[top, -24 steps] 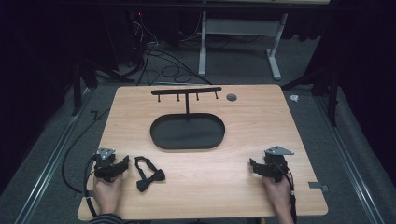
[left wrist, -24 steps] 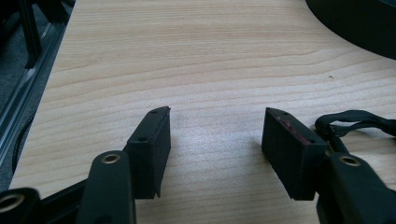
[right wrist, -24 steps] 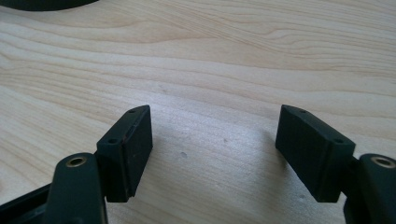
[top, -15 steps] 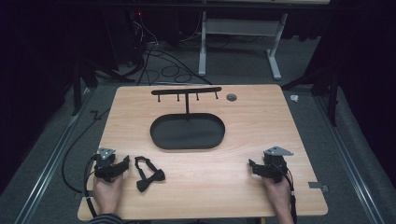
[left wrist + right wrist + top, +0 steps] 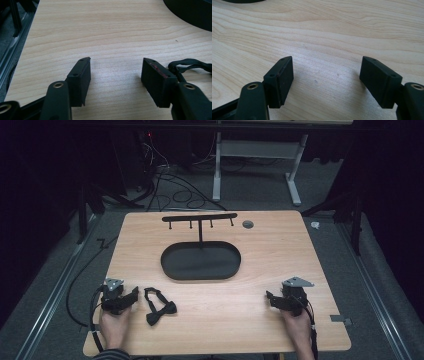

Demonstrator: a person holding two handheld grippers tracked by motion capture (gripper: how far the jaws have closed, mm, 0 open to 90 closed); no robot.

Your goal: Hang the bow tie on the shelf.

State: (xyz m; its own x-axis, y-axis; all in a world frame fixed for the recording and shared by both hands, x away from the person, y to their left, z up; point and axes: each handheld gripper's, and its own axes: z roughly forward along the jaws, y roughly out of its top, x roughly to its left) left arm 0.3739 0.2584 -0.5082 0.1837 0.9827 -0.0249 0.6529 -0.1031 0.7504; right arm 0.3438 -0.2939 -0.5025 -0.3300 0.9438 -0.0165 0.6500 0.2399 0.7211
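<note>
Pale wood-grain table (image 5: 260, 270) with a matte black oval tray (image 5: 201, 261) and, behind it, a thin black T-shaped rack (image 5: 200, 217) with four small pegs. A black fabric bow tie (image 5: 159, 306), with a looped strap, lies flat just right of the left gripper (image 5: 131, 296); in the left gripper view the strap (image 5: 192, 65) curls beside the right-hand jaw, apart from it. Left gripper: blocky black jaws spread wide, nothing between them, resting low over the table, hand (image 5: 114, 327) behind it. Right gripper (image 5: 270, 297): jaws likewise spread over bare wood, held level, well apart from the bow tie, hand (image 5: 295, 327) behind it.
</note>
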